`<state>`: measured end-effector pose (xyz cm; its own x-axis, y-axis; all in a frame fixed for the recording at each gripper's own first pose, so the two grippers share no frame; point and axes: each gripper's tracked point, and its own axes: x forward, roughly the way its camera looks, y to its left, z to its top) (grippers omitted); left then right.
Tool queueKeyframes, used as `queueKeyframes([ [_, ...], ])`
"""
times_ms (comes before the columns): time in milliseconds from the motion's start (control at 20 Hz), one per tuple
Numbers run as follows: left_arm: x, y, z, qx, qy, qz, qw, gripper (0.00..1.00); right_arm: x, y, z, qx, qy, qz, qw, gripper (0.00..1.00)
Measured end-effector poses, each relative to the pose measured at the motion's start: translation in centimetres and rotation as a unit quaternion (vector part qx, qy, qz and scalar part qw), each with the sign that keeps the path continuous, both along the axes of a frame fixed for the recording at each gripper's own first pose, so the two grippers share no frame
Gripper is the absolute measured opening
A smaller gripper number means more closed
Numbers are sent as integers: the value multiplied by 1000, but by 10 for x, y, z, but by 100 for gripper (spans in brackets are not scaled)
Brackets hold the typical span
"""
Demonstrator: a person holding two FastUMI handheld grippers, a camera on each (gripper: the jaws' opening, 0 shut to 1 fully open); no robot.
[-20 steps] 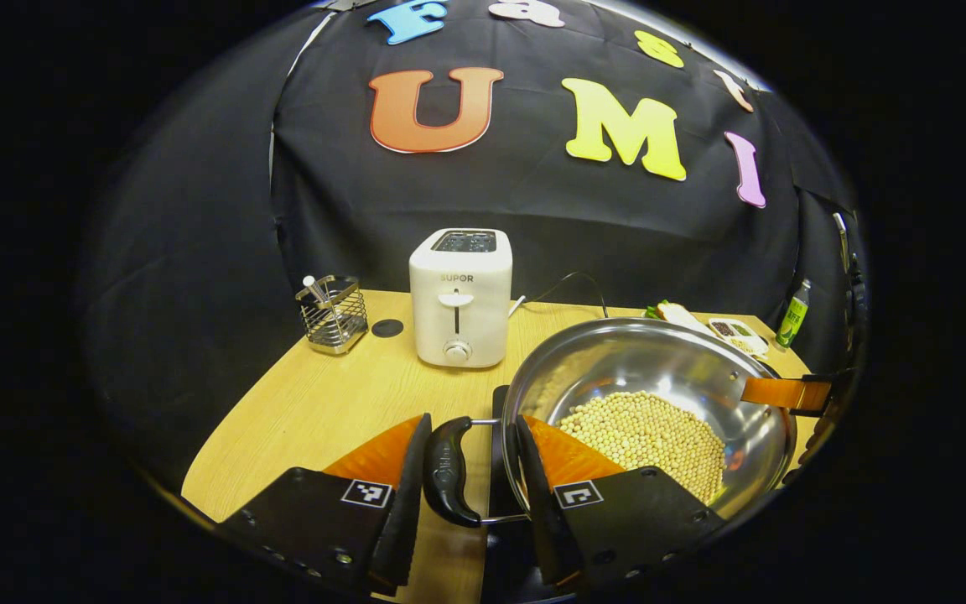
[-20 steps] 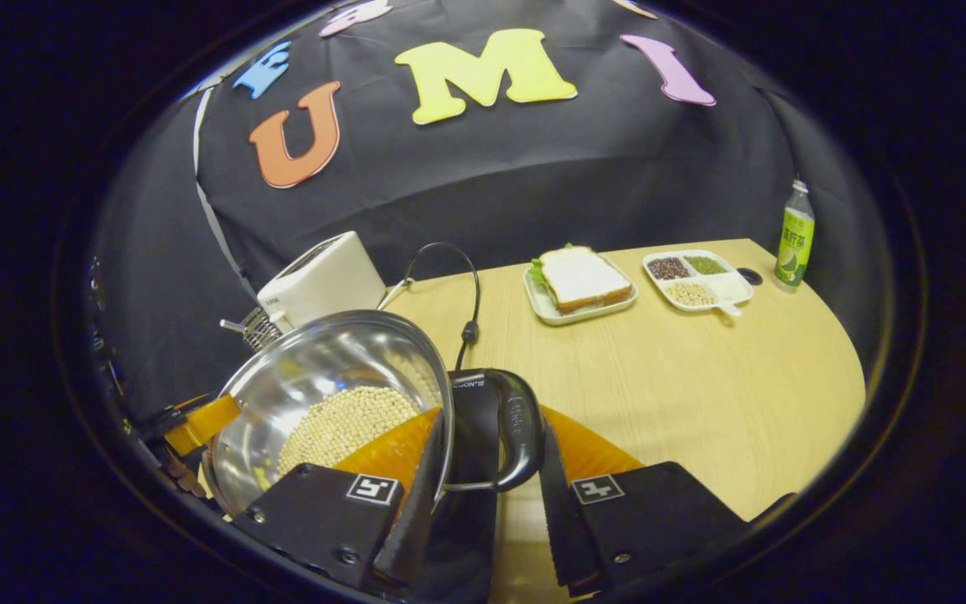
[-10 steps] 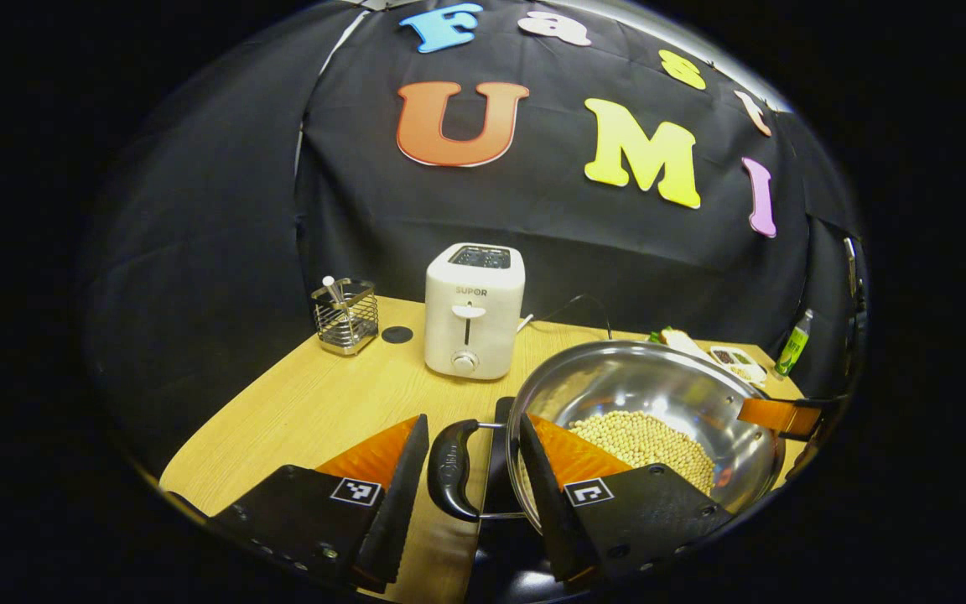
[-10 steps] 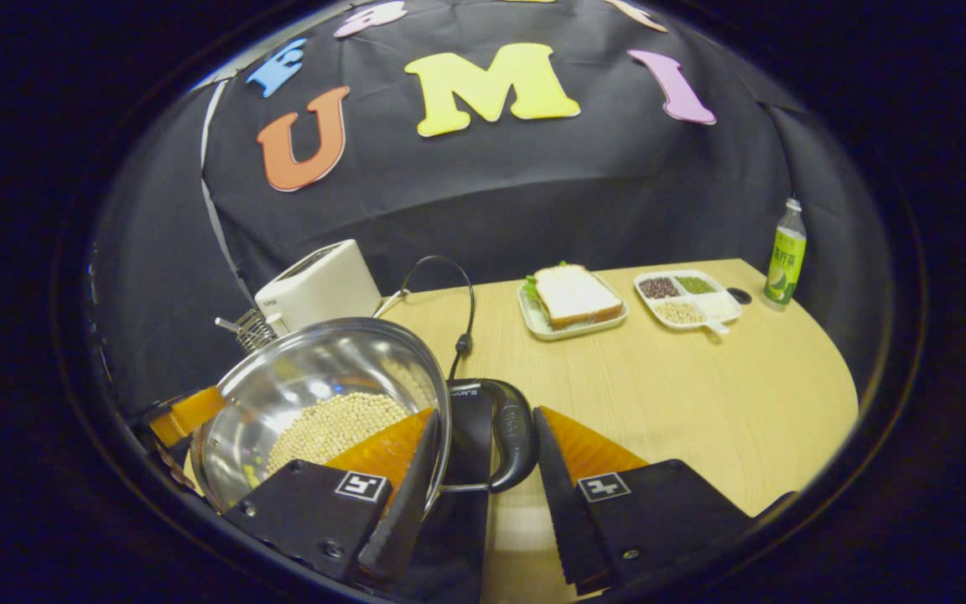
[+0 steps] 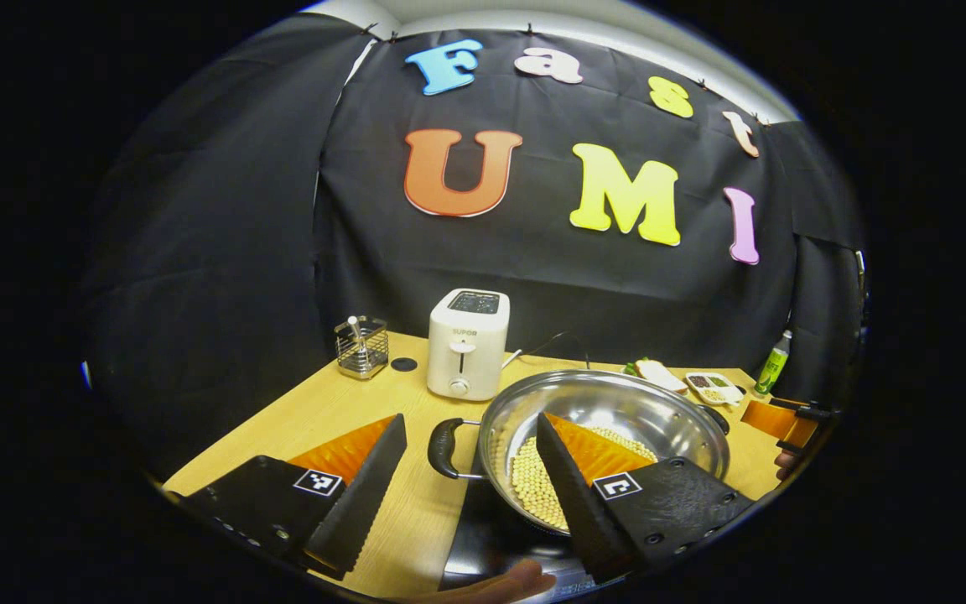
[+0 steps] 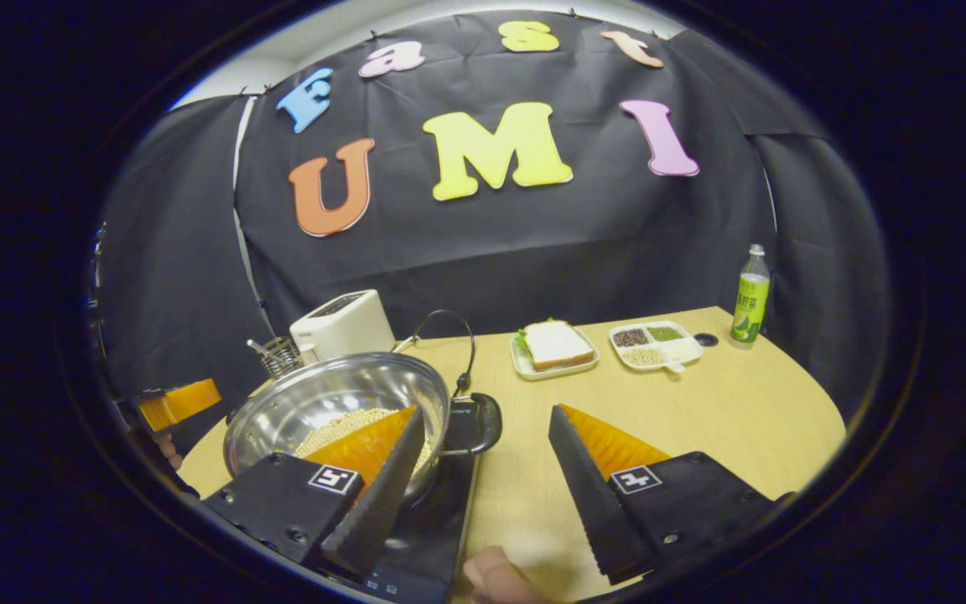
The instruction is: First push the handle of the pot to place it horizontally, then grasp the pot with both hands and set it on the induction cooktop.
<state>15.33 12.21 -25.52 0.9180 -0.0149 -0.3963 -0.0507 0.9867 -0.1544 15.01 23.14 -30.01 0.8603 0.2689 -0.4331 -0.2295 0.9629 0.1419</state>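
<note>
My left gripper [image 5: 470,436] has its jaws spread apart, clear of the pot's left handle [image 5: 443,448]. My right gripper [image 6: 487,428] is likewise spread, its jaws clear of the right handle [image 6: 483,424]. The pot [image 5: 617,411], holding soybeans [image 5: 529,486], sits on the black induction cooktop [image 6: 433,528] on the tabletop [image 6: 701,403]. Behind it I see 1 toaster [image 5: 466,342] and 1 wire utensil rack [image 5: 361,347].
</note>
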Motion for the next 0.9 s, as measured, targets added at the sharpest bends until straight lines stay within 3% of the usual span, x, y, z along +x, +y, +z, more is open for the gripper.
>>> queueKeyframes([
  [150, -19, -19, 19, 25, -25, -8, 999, 95, -25, -23, 22, 4, -44, -12, 999, 94],
  [250, -31, -39, 31, 34, -40, -14, 999, 95, -46, -41, 29, -2, -52, -22, 998, 98],
  [650, -85, -106, 102, 55, -101, -40, 993, 95, -118, -104, 98, -25, -107, -38, 993, 97],
  [900, -117, -114, 148, 57, -129, -25, 990, 95, -149, -142, 157, -33, -151, -58, 986, 97],
])
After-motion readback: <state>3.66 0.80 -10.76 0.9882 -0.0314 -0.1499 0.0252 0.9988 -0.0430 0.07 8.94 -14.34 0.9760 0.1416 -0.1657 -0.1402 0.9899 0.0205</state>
